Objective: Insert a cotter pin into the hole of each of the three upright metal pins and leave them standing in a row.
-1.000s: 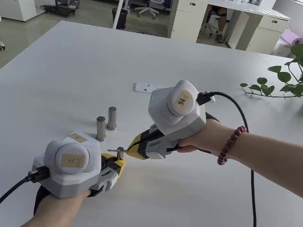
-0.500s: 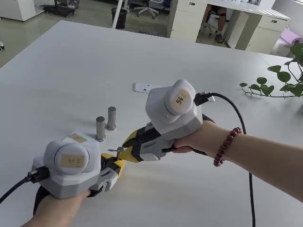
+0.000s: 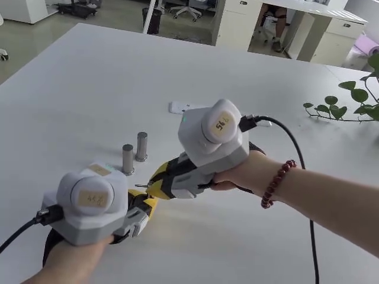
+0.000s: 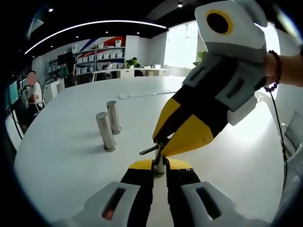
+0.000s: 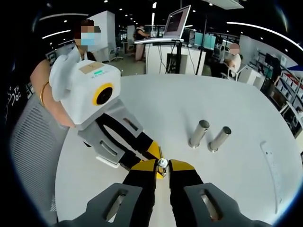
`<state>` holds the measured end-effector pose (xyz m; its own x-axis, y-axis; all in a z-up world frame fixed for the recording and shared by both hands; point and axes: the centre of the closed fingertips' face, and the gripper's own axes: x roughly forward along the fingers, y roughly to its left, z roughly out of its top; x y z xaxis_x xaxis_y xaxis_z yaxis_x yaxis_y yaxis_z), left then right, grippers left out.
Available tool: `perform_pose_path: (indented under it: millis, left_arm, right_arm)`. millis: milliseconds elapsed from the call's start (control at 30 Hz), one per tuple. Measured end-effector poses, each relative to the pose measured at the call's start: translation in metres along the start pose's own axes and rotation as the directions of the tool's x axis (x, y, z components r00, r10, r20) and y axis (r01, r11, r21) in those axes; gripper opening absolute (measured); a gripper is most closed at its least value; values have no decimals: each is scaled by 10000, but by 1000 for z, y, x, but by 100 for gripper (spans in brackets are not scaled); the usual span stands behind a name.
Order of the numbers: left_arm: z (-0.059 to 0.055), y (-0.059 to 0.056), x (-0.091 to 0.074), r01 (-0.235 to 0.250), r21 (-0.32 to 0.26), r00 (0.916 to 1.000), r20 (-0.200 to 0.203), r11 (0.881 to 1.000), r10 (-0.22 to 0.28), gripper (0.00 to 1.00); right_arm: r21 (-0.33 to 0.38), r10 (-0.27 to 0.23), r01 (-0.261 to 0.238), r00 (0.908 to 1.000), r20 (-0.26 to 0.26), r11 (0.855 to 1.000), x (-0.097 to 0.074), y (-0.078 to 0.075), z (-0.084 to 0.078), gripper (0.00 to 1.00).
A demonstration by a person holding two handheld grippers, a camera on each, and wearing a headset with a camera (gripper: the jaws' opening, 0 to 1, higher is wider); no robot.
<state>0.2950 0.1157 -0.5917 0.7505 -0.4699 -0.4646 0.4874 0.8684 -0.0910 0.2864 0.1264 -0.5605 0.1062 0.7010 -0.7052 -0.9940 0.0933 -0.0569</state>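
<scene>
Left gripper view looks along the left gripper (image 4: pixel 160 171), whose jaws are clenched on a short upright metal pin (image 4: pixel 160 162) just above the white worktop (image 4: pixel 71 151). A cotter pin (image 4: pixel 147 151) sticks out sideways from the top of that pin. The right gripper (image 4: pixel 160 143) comes in from above and to the right, with its yellow jaw tips drawn close together right at the pin's top. Whether they pinch the cotter pin, the pin itself or nothing, I cannot tell. Right gripper view has the pin's round top sitting between those tips. Head view puts the held pin toward the worktop's near edge. A second metal pin (image 3: pixel 128 158) and a third metal pin (image 3: pixel 141 146) stand upright just beside each other, a little farther from that edge.
</scene>
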Motion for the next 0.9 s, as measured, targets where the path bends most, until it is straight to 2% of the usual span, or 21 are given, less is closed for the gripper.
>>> perform_pose_path:
  millis: [233, 600, 900]
  left_arm:
    - [2, 10, -2, -40, -20, 10000, -25, 10000, 40, 7]
    - [6, 34, -1, -202, -117, 9998, 32, 9997, 202, 7]
    - [6, 48, 1, -89, -248, 9999, 99, 9997, 92, 7]
  right_arm:
    - [32, 55, -55, 10000, 4, 10000, 6, -4, 8, 4]
    - [28, 128, -128, 9999, -40, 9999, 22, -17, 23, 4]
    - [121, 67, -66, 9999, -75, 9999, 32, -24, 31, 4]
